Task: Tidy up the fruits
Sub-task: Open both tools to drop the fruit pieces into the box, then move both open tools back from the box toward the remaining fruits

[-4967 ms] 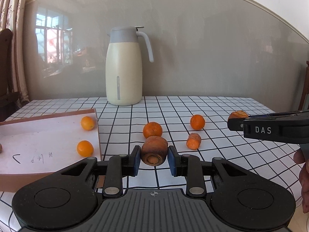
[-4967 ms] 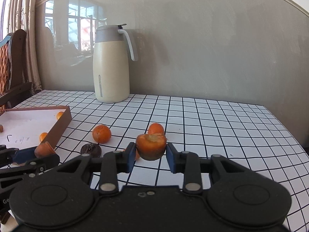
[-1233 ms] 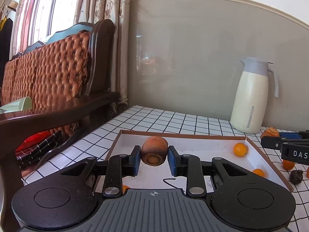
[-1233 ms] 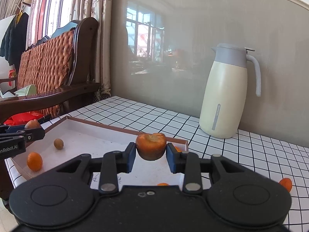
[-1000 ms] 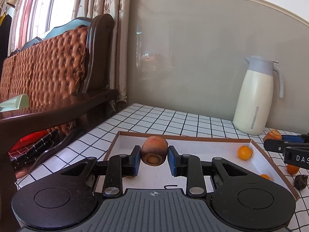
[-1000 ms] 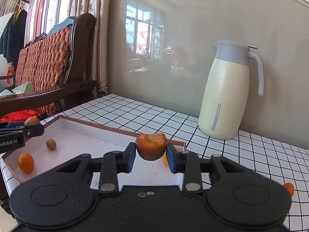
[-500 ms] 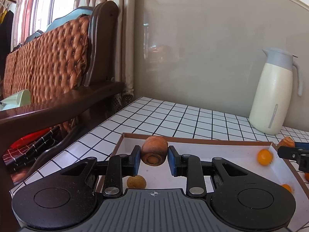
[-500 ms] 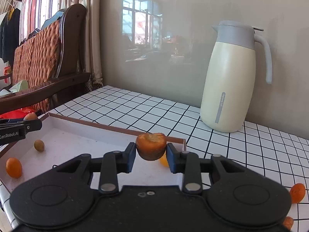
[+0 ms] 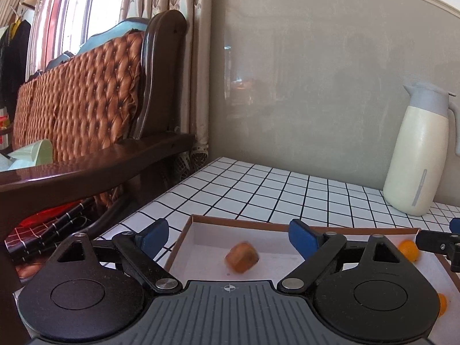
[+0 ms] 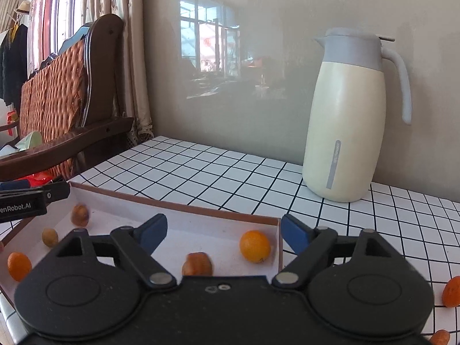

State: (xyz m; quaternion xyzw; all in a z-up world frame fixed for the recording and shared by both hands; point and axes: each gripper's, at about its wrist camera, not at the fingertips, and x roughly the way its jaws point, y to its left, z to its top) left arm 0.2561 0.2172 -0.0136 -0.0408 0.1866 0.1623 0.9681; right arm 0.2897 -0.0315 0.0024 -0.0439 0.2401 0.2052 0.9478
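Both sets of jaws just sprung apart since half a second ago, fruit no longer clamped. Left gripper (image 9: 228, 235) spread wide, nothing between the pads; brownish fruit (image 9: 241, 257) blurred, over the white floor of the box (image 9: 230, 220), near its far left corner. Right gripper (image 10: 224, 231) likewise spread; dull orange fruit (image 10: 197, 264) low in the box near the right end, partly hidden behind the gripper body. Bright orange (image 10: 255, 246) just beside the right wall. Small yellowish fruit (image 10: 49, 237) and another orange (image 10: 19, 266) at the left end. Cream jug (image 10: 346, 132) upright on the checked tablecloth (image 10: 218, 172), well apart from the box. Loose orange (image 10: 451, 291) on the cloth at far right.
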